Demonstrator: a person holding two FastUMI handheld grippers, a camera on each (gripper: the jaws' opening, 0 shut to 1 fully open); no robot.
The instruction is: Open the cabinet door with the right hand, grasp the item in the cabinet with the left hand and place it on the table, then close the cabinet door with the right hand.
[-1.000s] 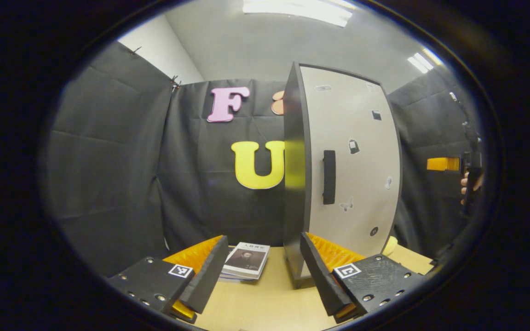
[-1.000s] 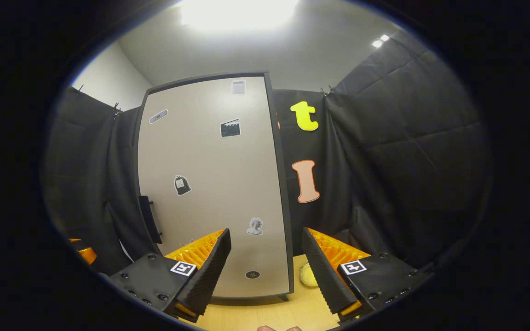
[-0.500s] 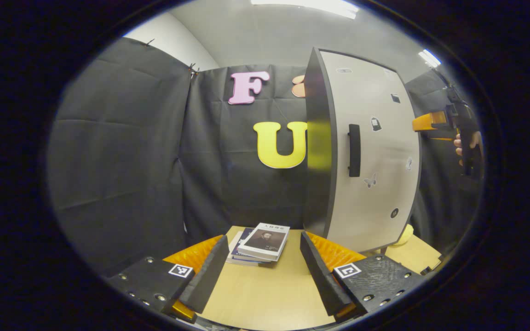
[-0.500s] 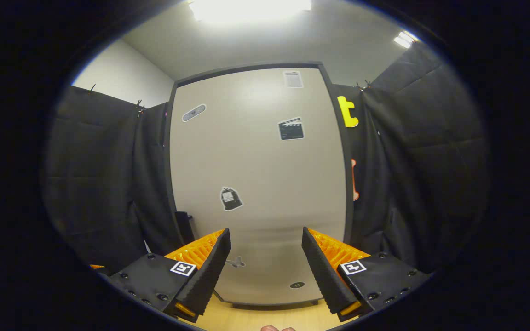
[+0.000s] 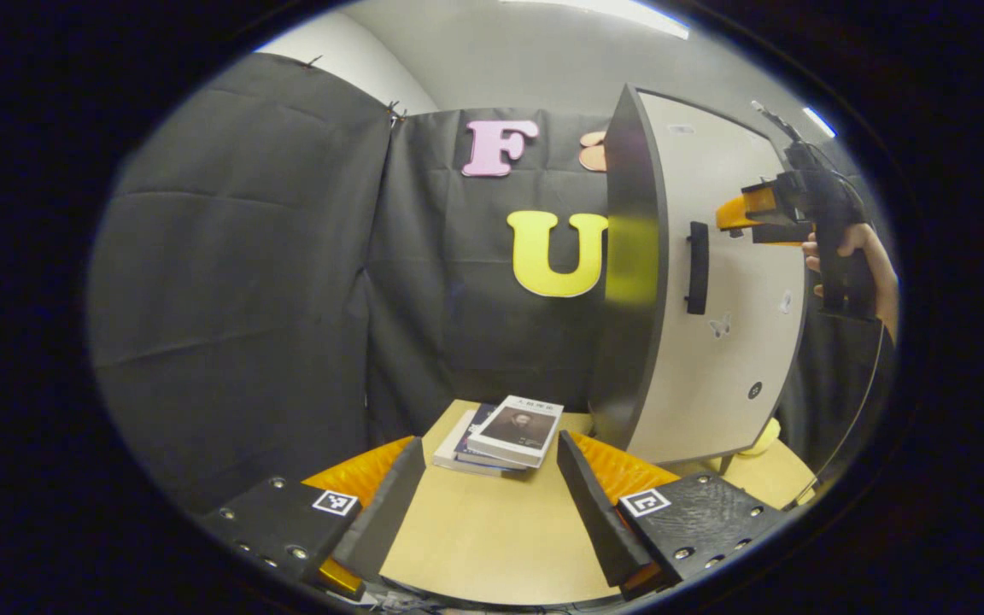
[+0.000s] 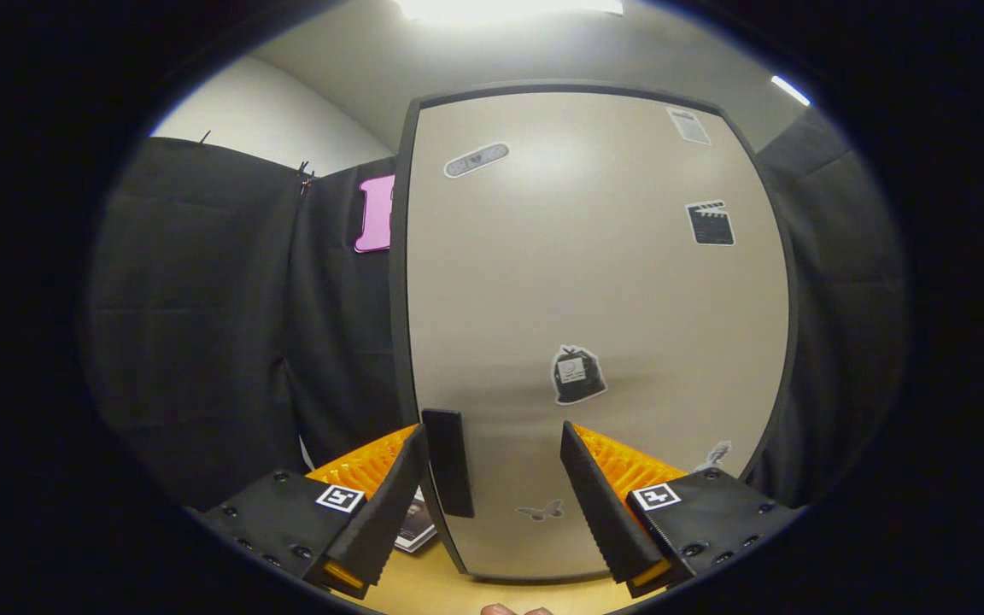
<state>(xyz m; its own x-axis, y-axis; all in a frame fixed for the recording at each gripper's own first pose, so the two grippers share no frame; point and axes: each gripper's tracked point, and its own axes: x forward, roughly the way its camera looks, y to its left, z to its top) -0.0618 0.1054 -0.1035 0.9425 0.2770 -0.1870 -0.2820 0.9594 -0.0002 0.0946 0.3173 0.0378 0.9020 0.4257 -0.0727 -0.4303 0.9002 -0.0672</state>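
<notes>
While the cabinet door [image 6: 594, 325] stands shut, its smooth pale matte panel with a thin dark edge fills much of the right gripper view, dotted with small flat stickers. A slim, dark, upright bar handle [image 6: 448, 461] sits near the door's left edge, just beside the left finger of the right gripper [image 6: 492, 495], whose ridged fingers stand apart, holding nothing, close to the door face. Whatever item is inside the cabinet [image 5: 697, 282] is hidden behind the closed door.

Seen from the left gripper view, the cabinet is a tall box with a dark side panel, standing on the far right part of the worktop [image 5: 492, 538], a plain light wood-toned surface. The right gripper [image 5: 735, 218] appears there too, held in a hand [image 5: 851, 256], level with the top of the handle [image 5: 697, 267] and just to its right. The left gripper [image 5: 488, 504] hangs low over the worktop, its fingers open and empty. Beyond them lies a small stack of paperback books [image 5: 505, 431], slightly fanned, near the cabinet's foot. A rounded yellow object [image 5: 765, 437] peeks out beside the cabinet's base. Quilted black cloth walls the booth beneath a grey ceiling with strip lights [image 5: 620, 10].
</notes>
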